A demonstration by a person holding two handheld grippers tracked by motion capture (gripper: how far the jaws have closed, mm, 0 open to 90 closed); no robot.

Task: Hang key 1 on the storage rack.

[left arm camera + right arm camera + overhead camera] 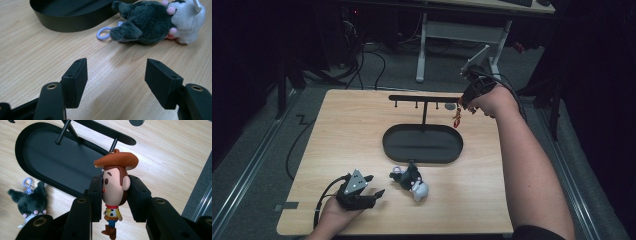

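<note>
Right gripper [115, 197] fingers clamped on big-headed cowboy figure [115, 187] in brown hat, left gripper [116, 82] fingers wide near plush toy [150, 22]

We count two claws: the left claw [373, 192] and the right claw [463, 102]. We see one cowboy figure keychain [113, 187], one plush toy keychain [411, 181], one black hanger stand [422, 137] with four pegs, and one wooden desk [342, 130].
</note>
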